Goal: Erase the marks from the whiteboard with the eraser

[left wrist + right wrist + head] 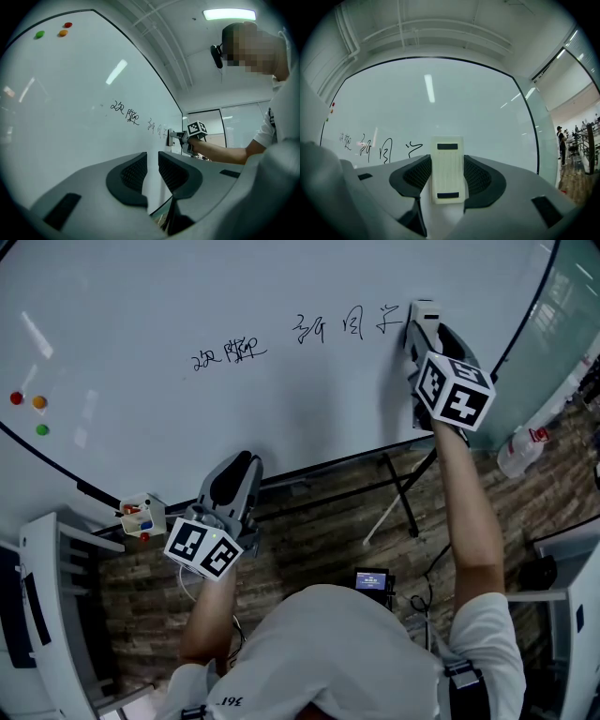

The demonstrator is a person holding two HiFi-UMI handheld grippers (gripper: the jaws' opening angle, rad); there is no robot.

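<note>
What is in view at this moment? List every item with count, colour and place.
whiteboard: one, white, fills the upper head view
marks: two groups of handwriting, black, mid-board, left of the eraser
magnets: three, red, orange and green, on the board's left side
eraser: one, off-white, between the right gripper's jaws, up by the board just right of the marks
small box: one, white with red and blue bits, at the board's lower left edge
bottle: one, white with a red label, beyond the board's right edge
left gripper: one, grey, held low below the board, jaws slightly apart with nothing between
right gripper: one, grey, jaws closed on the eraser
</note>
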